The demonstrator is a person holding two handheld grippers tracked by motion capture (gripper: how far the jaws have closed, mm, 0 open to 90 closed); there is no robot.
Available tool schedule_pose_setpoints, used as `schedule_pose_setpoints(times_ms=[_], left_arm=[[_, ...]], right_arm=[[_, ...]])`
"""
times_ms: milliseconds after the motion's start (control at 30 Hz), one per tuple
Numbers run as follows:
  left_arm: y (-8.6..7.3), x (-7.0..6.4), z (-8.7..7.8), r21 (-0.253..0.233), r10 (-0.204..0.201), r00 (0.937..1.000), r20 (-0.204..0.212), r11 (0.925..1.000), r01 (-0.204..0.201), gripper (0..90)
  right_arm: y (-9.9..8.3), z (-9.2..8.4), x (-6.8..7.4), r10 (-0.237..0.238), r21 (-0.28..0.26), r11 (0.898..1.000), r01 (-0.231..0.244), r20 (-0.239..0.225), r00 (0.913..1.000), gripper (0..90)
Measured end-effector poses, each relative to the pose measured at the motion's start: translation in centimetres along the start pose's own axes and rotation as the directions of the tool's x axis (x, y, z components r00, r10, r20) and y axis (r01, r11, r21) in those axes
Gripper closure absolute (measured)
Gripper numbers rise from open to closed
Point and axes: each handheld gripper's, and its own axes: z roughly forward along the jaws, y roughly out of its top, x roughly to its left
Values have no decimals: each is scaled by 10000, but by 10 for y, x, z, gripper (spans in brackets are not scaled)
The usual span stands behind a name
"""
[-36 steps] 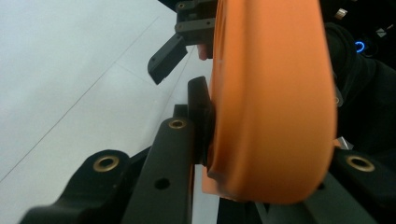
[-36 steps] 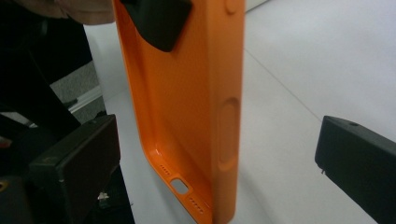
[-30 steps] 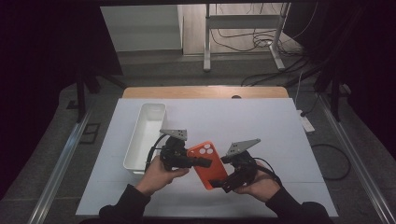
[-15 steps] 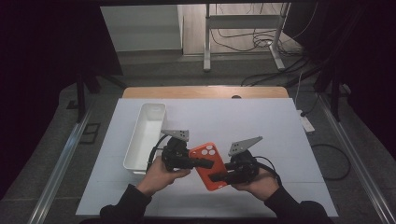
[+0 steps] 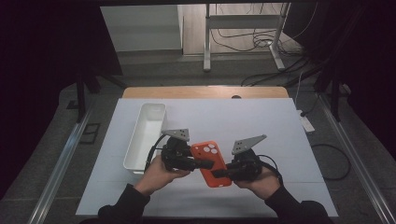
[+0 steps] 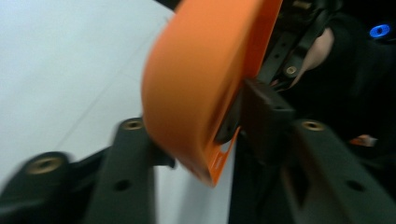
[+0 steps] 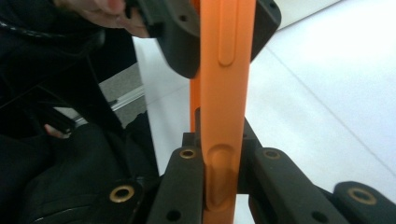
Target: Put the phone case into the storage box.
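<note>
1. The tabletop [image 5: 261,116] is a wide white surface with a band of wood along its far edge. A person's two sleeved forearms come in from the near side of the high view.
2. A long white tray [image 5: 140,140] lies on the left part of the tabletop, running from near to far. Its near end sits just beside the left tool.
3. The left tool [image 5: 201,164] is held in the person's left hand [image 5: 156,175], with a grey three-cornered plate on top and a cable looping behind it. Its jaws have just been opening. In the left gripper view the orange phone case [image 6: 205,79] stands between them: one pad is close against the inner side, the other jaw looks slightly off the outer shell, though blur makes contact hard to judge. I read this tool as loosened, no longer clamping.
4. The right tool [image 5: 220,173] is held in the person's right hand [image 5: 259,179] and also carries a grey plate. Its jaws have just been closing. In the right gripper view both pads press on the thin edge of the case [image 7: 224,154], so this tool grips the case.
5. The orange phone case [image 5: 212,161] is held between the two tools near the middle of the tabletop's near half, camera cut-outs towards the far end. Whether it rests on the surface I cannot tell.
</note>
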Motion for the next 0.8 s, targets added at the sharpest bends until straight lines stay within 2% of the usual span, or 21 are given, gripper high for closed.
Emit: schedule_pose_setpoints(times_ms=[100,167,333,567,600,700,800], left_arm=[[2,-2,-1,174,104,9985,-545,9998,-94,426],[3,-4,-1,345,187,9952,-958,9993,-154,375],[1,-3,-2,588,262,9835,-1792,9981,-158,230],[-2,1,-6,455,84,9698,-2439,9990,28,73],[-2,1,-6,455,84,9698,-2439,9990,28,53],[-3,3,-8,482,14,9634,-2682,9988,120,16],[-5,5,-9,442,-113,9597,-2810,9987,246,2]], right_arm=[[0,-3,0,-92,-128,9999,96,279,9996,847],[0,-4,0,-159,-207,9996,167,383,9991,846],[-1,-7,0,-171,-249,9995,192,813,9965,846],[-2,-10,-2,-67,-260,9996,111,1615,9868,846],[-2,-10,-2,-67,-260,9996,111,1615,9868,846],[-2,-11,-4,25,-308,9995,34,1909,9816,845],[-3,-12,-5,102,-329,9995,-34,2098,9777,845]])
